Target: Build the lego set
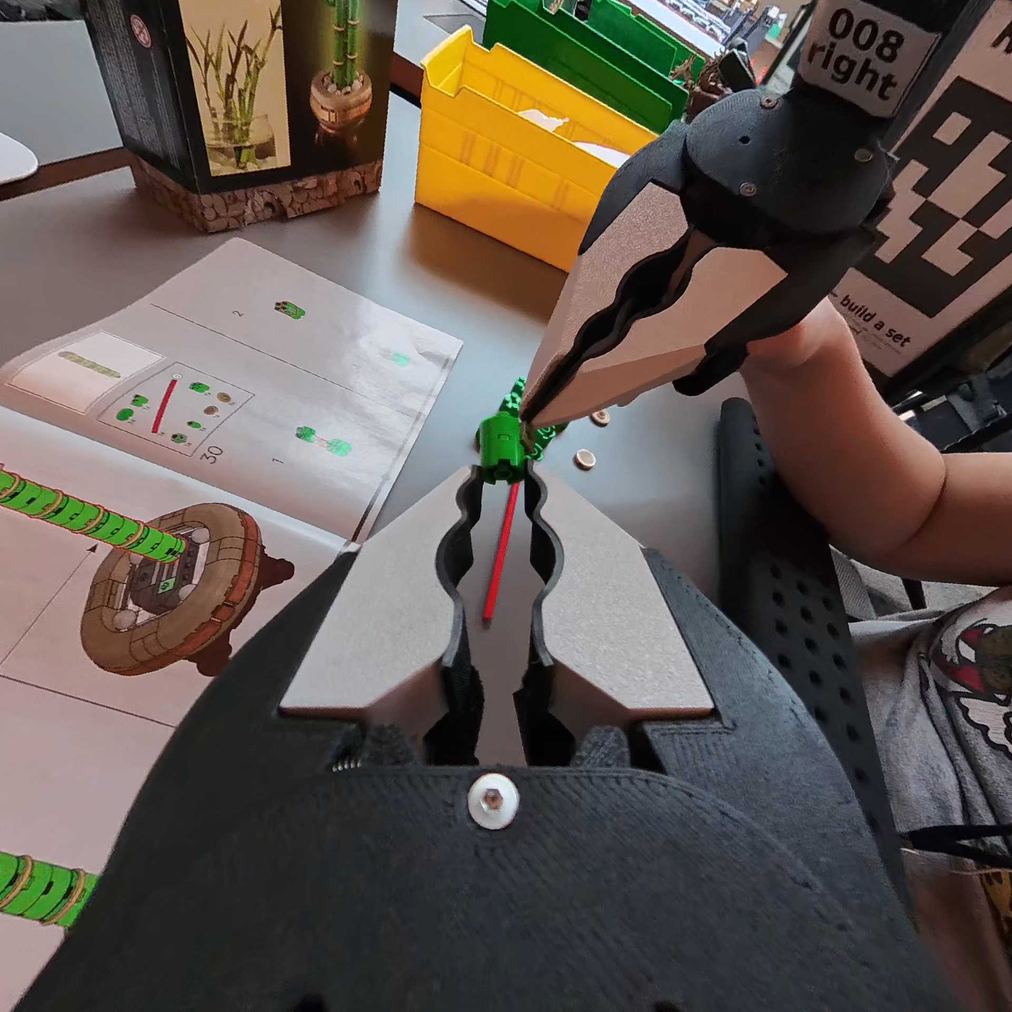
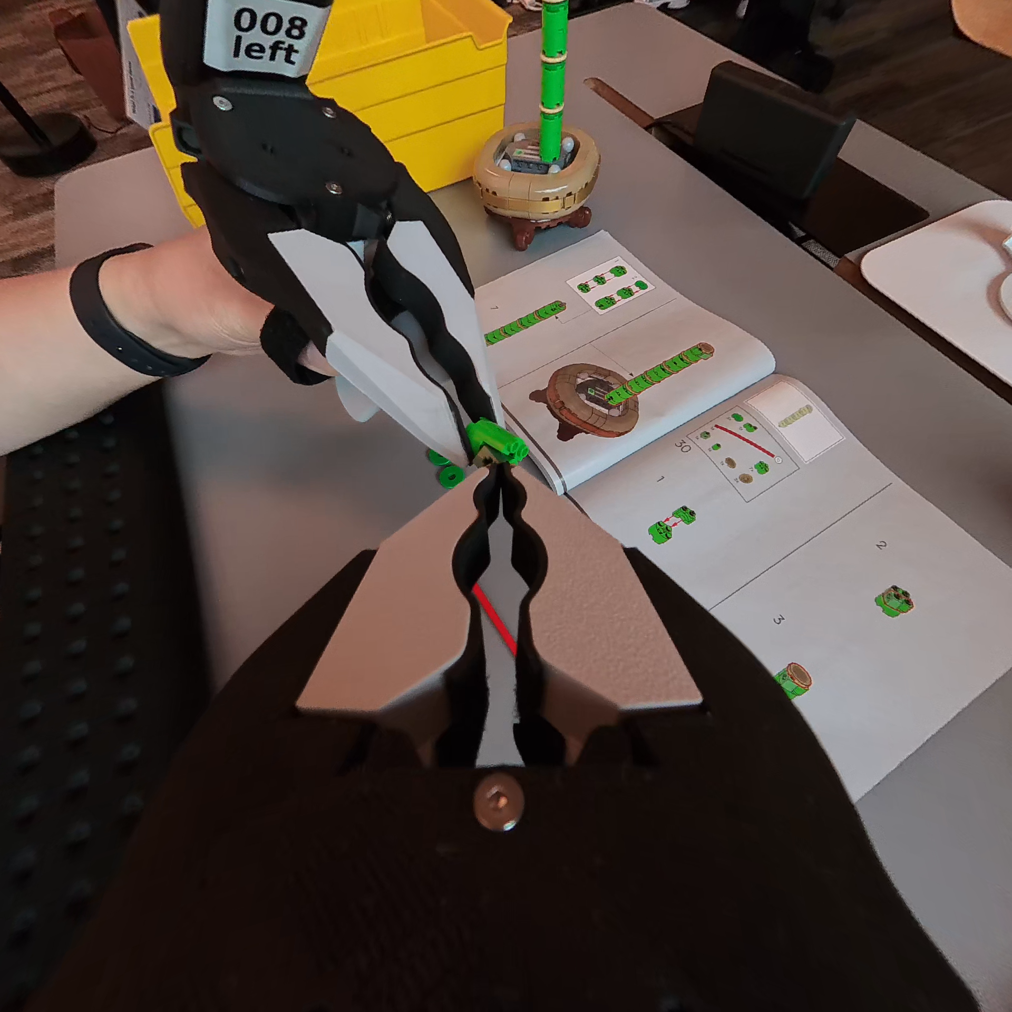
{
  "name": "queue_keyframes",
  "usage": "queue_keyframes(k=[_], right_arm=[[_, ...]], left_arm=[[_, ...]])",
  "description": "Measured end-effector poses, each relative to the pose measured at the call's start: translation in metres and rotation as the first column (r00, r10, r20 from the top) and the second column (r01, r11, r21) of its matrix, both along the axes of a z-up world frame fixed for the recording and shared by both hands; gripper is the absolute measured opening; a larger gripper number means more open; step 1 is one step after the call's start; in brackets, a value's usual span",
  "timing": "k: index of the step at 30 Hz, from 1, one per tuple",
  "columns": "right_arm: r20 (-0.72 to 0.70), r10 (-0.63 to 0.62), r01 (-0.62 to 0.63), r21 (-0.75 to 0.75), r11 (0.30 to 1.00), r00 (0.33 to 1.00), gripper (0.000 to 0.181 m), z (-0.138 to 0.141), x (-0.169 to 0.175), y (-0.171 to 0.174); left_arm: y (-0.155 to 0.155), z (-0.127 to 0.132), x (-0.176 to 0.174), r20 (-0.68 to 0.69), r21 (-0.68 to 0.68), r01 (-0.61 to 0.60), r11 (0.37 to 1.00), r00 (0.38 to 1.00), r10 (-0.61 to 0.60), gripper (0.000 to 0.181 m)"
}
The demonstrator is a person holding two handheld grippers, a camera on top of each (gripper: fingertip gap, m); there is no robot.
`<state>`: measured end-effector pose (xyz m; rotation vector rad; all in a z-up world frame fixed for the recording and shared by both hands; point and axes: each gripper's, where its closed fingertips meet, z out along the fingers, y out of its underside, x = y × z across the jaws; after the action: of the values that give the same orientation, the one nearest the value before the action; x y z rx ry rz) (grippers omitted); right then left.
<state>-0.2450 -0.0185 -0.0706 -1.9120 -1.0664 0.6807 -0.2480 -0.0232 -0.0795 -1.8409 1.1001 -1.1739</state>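
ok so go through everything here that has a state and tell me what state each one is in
left tool: shut on the green round brick
right tool: shut on a small tan piece, pressed against the brick
red rod: lying flat on the table
instruction booklet: open
yellow bin: open-topped, something white inside
bamboo pot model: upright, one stalk fitted

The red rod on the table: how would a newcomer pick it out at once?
Start at the open instruction booklet on the grey table. Just beside its page edge, the left gripper holds a green round brick. The red rod lies flat beneath its fingers, the only thin red piece among green and tan ones.
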Motion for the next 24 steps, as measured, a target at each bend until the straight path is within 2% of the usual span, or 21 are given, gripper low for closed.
queue_keyframes(k=[5, 12, 24], right_arm=[[0.004, -0.008, 0.008, 0.005, 1.000, 1.000, 0.000, -0.001, -0.001, 0.001], [-0.030, -0.037, 0.038, 0.027, 0.999, 0.999, 0.000, 0.004, -0.002, 0.004], [-0.208, -0.070, 0.085, 0.064, 0.994, 0.976, 0.000, 0.029, -0.003, 0.009]], left_arm=[[0.001, -0.002, -0.001, -0.025, 0.031, -0.005, 1.000, 1.000, 0.006, 0.014], [0.004, 0.003, -0.002, 0.017, 0.015, -0.035, 0.999, 0.999, 0.035, 0.014], [0.009, 0.026, -0.003, 0.171, -0.019, -0.096, 0.995, 0.980, 0.098, 0.013]])
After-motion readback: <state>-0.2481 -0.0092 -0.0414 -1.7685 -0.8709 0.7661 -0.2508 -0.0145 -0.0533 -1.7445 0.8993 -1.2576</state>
